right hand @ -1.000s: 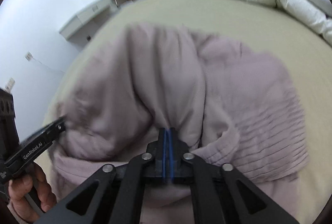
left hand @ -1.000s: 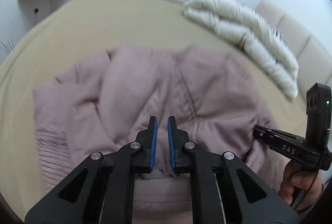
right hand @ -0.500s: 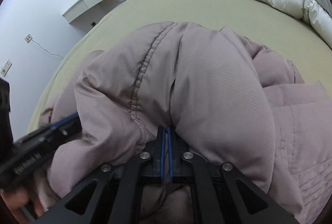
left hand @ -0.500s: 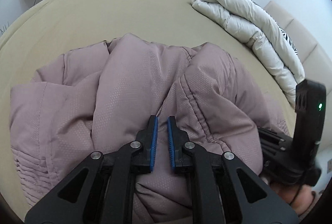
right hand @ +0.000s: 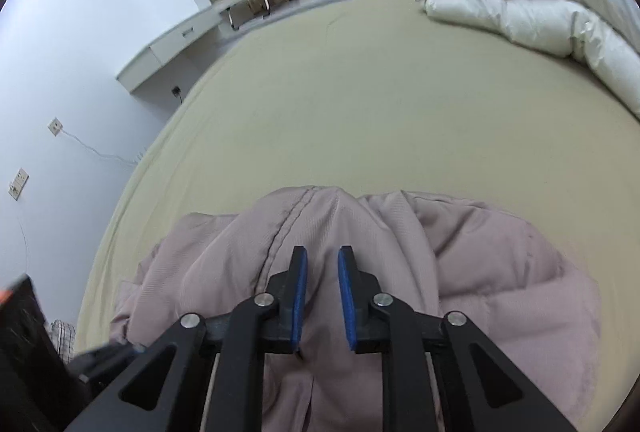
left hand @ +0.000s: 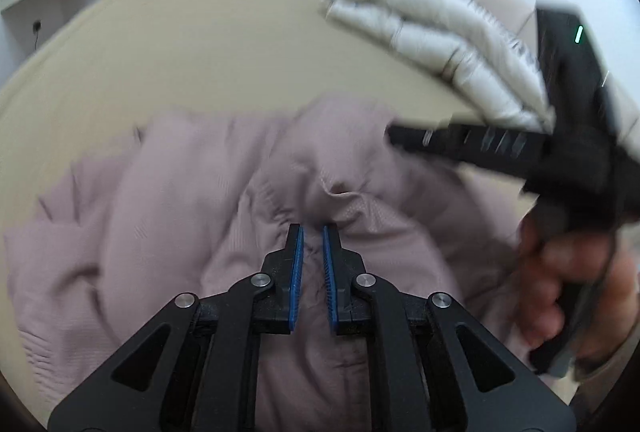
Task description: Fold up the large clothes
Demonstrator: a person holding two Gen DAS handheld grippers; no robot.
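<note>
A dusty-pink padded jacket (left hand: 168, 232) lies bunched on the beige bed (left hand: 200, 64). It also shows in the right wrist view (right hand: 500, 292). My left gripper (left hand: 312, 232) hovers just over the jacket's middle folds with its blue-padded jaws a narrow gap apart and nothing between them. My right gripper (right hand: 322, 252) is open above a raised ridge of the jacket, with only fabric behind the gap. The right gripper's black body and the hand on it show in the left wrist view (left hand: 560, 160), raised at the right and blurred.
A folded white duvet (right hand: 540, 4) lies at the far right of the bed, also in the left wrist view (left hand: 432, 44). A white desk (right hand: 168, 48) and curtains stand along the far wall. Wall sockets (right hand: 18, 184) are on the left.
My right gripper has opened and let go of the jacket fold, then lifted up and back. The jacket has dropped flatter on the bed. My left gripper stays slightly open over it.
</note>
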